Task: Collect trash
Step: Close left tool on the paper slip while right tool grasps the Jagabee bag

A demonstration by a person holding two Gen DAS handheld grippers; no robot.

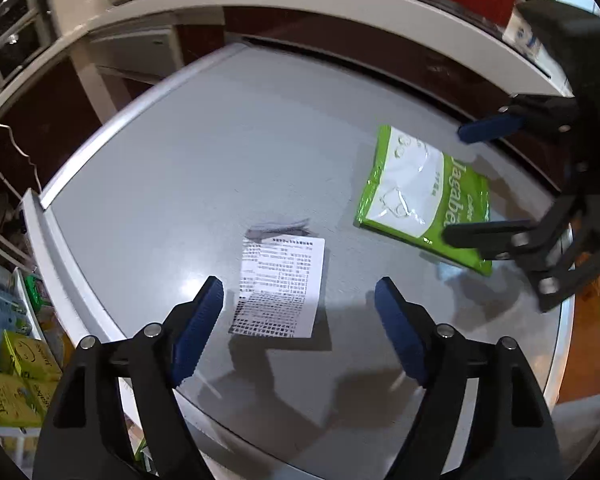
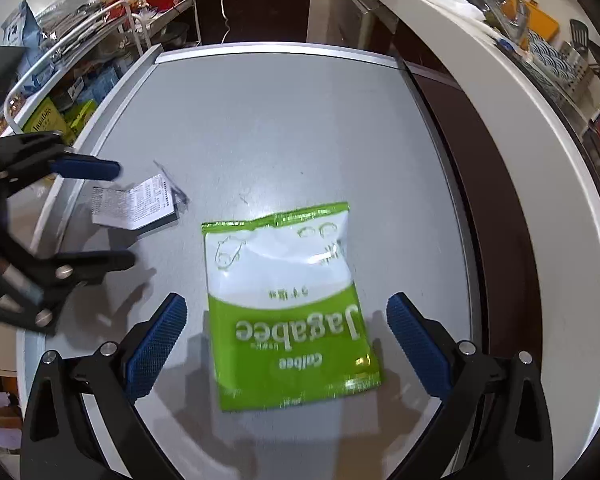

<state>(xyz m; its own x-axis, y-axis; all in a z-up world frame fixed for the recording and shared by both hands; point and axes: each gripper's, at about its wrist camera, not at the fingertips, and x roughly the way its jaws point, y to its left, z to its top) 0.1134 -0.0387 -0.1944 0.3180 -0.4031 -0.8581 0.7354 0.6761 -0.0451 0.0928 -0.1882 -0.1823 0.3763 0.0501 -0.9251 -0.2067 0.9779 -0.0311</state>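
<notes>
On smooth grey table (image 2: pixel 280 128): glossy snack bag (image 2: pixel 288 308), flat printed receipt (image 1: pixel 280 286); both hand-held grippers apart.

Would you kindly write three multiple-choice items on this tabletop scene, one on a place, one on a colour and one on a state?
1. Where does the receipt lie?
A. On the grey table, ahead of the left gripper
B. Under the snack bag
C. On the white counter

2. What colours is the snack bag?
A. Red and yellow
B. Green and white
C. Blue and black

3. How do the two grippers stand?
A. Both shut on trash
B. Left shut, right open
C. Both open, holding nothing

Answers:
1. A: the left wrist view shows the receipt flat on the table, between and just beyond the left gripper and its fingers.
2. B: its printed lower half is green, its upper half white.
3. C: the right gripper straddles the bag with its fingers wide apart, and the left does the same over the receipt.
</notes>
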